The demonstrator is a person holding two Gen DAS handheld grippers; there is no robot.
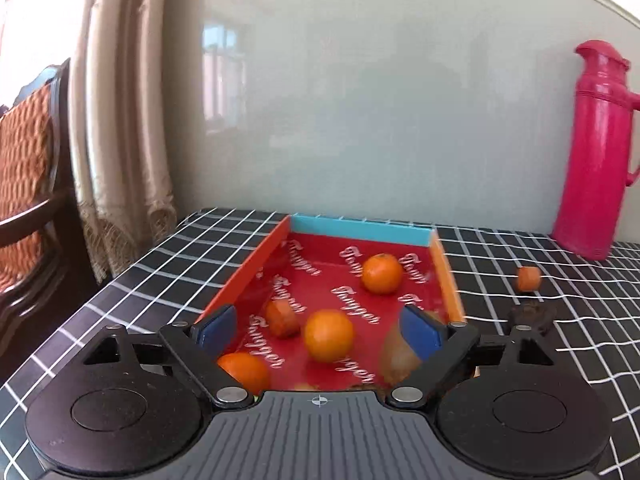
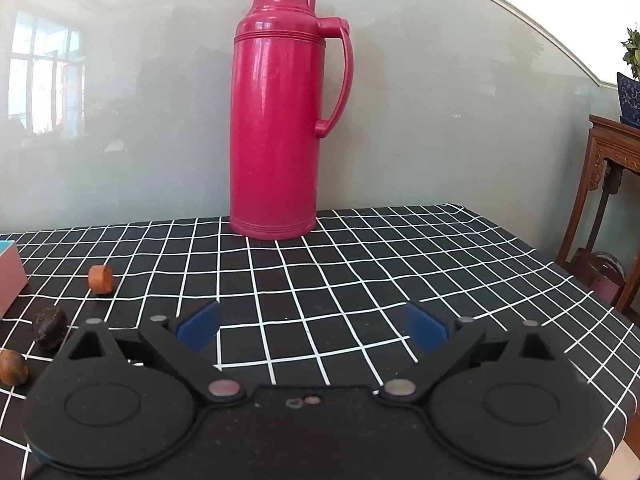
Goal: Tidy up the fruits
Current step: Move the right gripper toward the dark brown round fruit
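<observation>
Left gripper [image 1: 318, 330] wide, empty, over box [image 1: 362, 230]; right gripper [image 2: 312, 328] wide, empty; loose fruit [image 2: 100, 279] left of it, near box-side table edge.

I see a home: a curtain [image 1: 120, 140], a wooden chair [image 1: 36, 184], and a pink flask [image 2: 276, 120] on the checked tabletop [image 2: 360, 264]

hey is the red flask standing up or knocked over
Upright. The flask stands on its base on the checked tablecloth, lid on top, handle to one side.
</observation>
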